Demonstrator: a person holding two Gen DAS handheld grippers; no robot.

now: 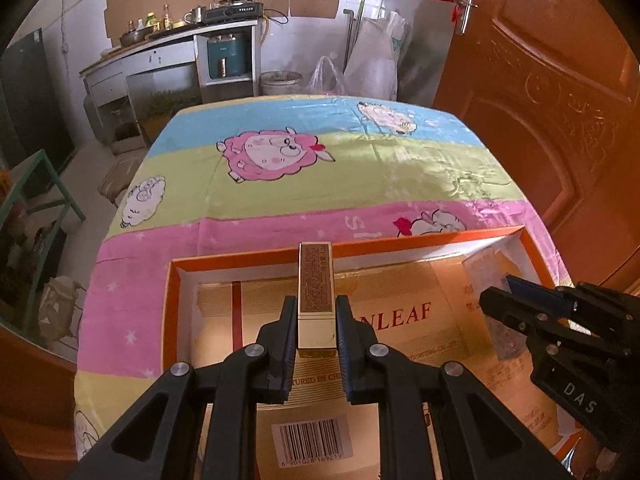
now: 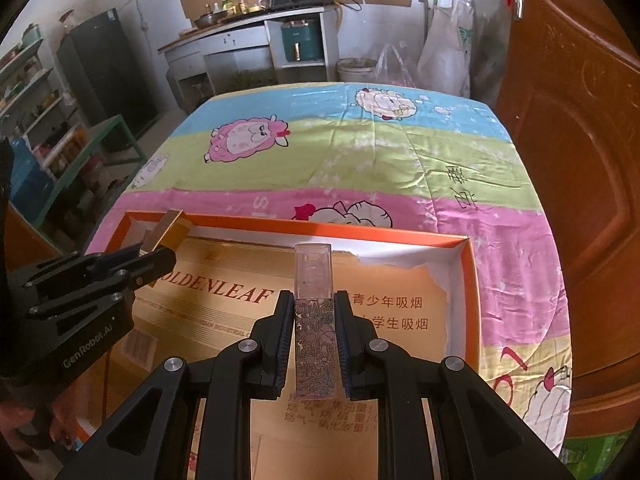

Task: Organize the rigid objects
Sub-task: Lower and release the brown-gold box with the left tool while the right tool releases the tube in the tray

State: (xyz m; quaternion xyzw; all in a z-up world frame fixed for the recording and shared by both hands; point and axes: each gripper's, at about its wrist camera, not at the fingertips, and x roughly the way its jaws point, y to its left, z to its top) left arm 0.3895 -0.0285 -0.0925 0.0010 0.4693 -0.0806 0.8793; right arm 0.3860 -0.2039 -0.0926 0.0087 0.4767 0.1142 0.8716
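Two slim cases were held above one orange-rimmed box [image 1: 448, 237]. The left tongs [image 1: 316, 316] pinched a gold case [image 1: 316, 280]; the right tongs [image 2: 313, 316] pinched a clear floral case [image 2: 314, 320]. Each pointed lengthwise away, past the fingertips.

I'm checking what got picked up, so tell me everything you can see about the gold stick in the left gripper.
The gold stick is a slim, square-sided tube, shiny and metallic-looking, with a brownish panel of fine print on its upper face and a plain gold lower end. The left gripper is shut on its lower part, pads pressing both sides; the rest juts forward. It hangs above the orange-rimmed box, over the cardboard lining, touching nothing but the pads.
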